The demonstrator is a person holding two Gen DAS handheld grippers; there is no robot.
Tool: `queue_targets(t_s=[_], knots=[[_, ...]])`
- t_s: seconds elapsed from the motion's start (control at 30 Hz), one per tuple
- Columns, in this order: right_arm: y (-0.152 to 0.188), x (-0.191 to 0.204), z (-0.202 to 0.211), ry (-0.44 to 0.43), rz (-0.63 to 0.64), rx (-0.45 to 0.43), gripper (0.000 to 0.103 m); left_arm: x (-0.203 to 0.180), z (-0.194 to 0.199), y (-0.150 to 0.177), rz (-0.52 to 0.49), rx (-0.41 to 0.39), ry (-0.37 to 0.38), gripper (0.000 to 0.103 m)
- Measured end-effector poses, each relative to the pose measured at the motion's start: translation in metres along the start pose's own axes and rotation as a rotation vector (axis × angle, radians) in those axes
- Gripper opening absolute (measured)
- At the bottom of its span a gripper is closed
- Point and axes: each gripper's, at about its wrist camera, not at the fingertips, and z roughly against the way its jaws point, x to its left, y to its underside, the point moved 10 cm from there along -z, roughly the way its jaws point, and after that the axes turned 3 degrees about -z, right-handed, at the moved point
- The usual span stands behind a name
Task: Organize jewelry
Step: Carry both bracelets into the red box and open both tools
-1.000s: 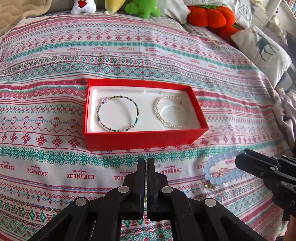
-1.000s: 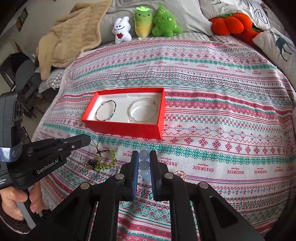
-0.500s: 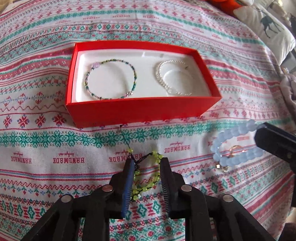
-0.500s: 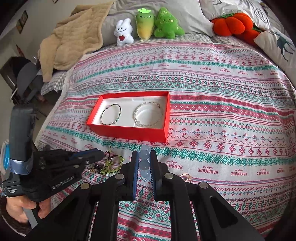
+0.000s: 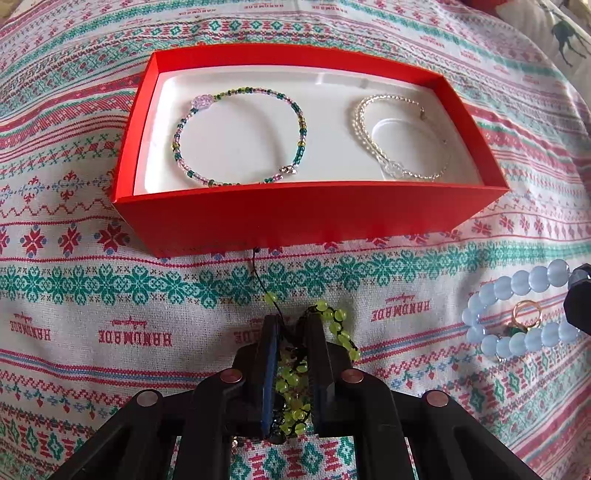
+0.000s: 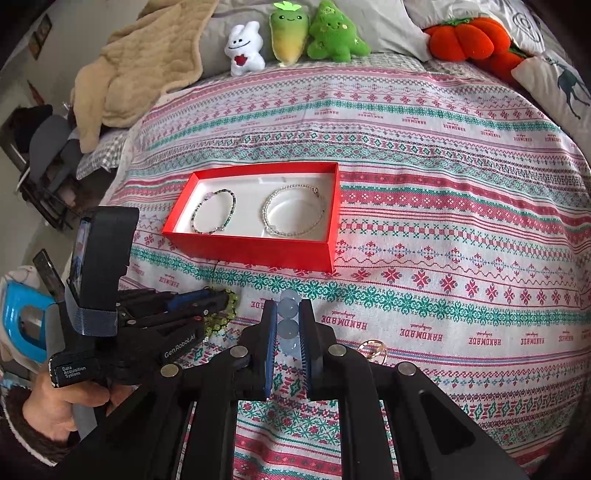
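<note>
— Bed first: what is lying on that patterned bedspread [image 6: 424, 177]?

— Near the middle a red box [image 5: 306, 218] with a white lining is sitting open. Inside it a green and pink seed-bead bracelet [image 5: 238, 136] is lying on the left and a clear crystal bracelet [image 5: 400, 136] on the right, well apart from each other. Plush toys [image 6: 295, 33] and an orange pumpkin cushion [image 6: 465, 37] are lining the far edge, with a beige blanket [image 6: 136, 70] bunched at the corner.

— And the left gripper [image 5: 291, 325]?

— It is pointing steeply down at the bedspread just in front of the box. Its fingers [image 5: 267, 354] are closing, with the yellow-green beaded bracelet [image 5: 293, 380] bunched between them; a few beads and a black cord are spilling out past the tips toward the box wall.

— Is the other one doing anything?

— The right gripper [image 6: 288, 314] is sitting to the right of the left one, its fingers [image 6: 269, 343] clamped on the pale blue bead bracelet [image 5: 517, 310]; three blue beads are showing in the narrow gap. The rest of that loop is resting on the bedspread around a small gold ring [image 5: 526, 314]. A hand [image 6: 55, 410] is gripping the left tool's handle.
</note>
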Motion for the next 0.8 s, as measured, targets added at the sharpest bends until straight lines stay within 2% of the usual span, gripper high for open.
queue_targets(t_s=[0.53,0.8], knots=[[-0.013,0.007,0.021,-0.038,-0.006,-0.048,0.012,-0.010,0.085,-0.016,-0.050,-0.176,0.046,0.009],[-0.029,0.010,0.029,-0.054,-0.031,-0.083,0.012,-0.008,0.105,-0.035,-0.012,-0.237,0.059,0.009]])
